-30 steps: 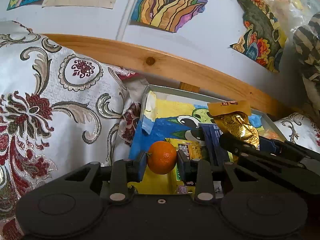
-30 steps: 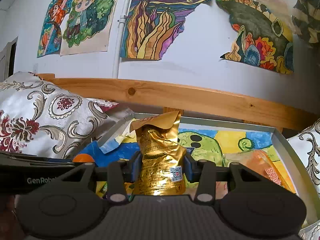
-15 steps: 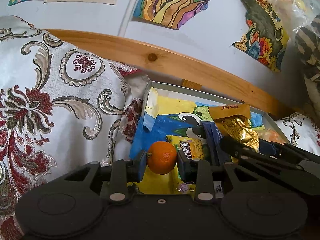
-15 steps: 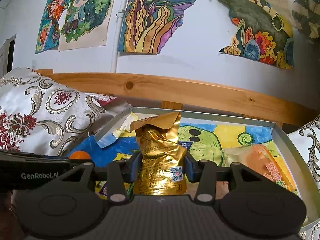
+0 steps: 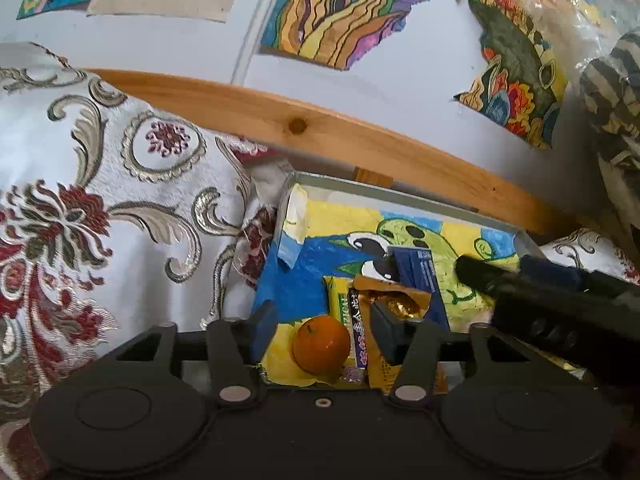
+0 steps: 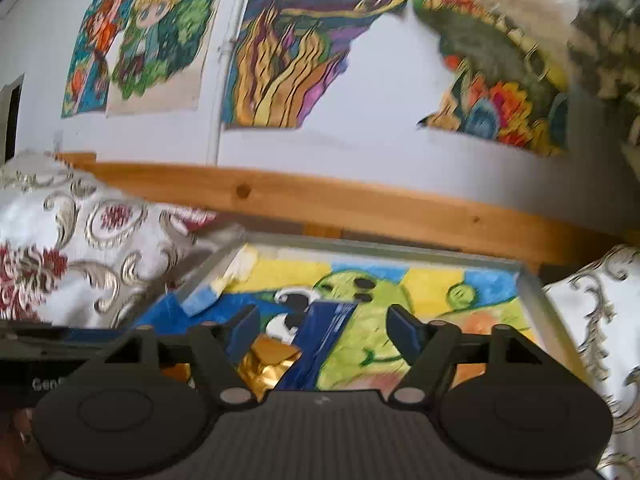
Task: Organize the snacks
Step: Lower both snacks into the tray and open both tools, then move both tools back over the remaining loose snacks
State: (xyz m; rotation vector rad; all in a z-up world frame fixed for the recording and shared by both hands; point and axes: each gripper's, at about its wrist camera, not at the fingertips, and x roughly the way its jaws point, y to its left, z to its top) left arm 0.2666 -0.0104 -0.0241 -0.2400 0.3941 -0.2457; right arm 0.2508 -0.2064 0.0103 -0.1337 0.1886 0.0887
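Observation:
A grey tray [image 5: 400, 196] lined with a bright painted sheet lies between the cushions. My left gripper [image 5: 322, 314] is open, and an orange [image 5: 322, 344] rests on the tray between its spread fingers, touching neither. Beside the orange lie a yellow packet [image 5: 338, 300], a crumpled gold snack packet [image 5: 400, 304] and a dark blue box [image 5: 420, 276]. My right gripper [image 6: 322, 316] is open too, with nothing in it. The gold snack packet [image 6: 272, 360] and the blue box [image 6: 328, 340] lie on the tray [image 6: 532, 292] below it. The right wrist view is blurred.
A floral cushion [image 5: 100, 208] presses against the tray's left side, and another cushion [image 6: 600, 312] sits at its right. A wooden rail [image 5: 320, 136] runs behind the tray below a wall of drawings. My right gripper's body [image 5: 540, 292] reaches over the tray's right half.
Both grippers have opened. The orange left my left gripper and now sits on the tray. The gold packet left my right gripper and lies crumpled beside the orange.

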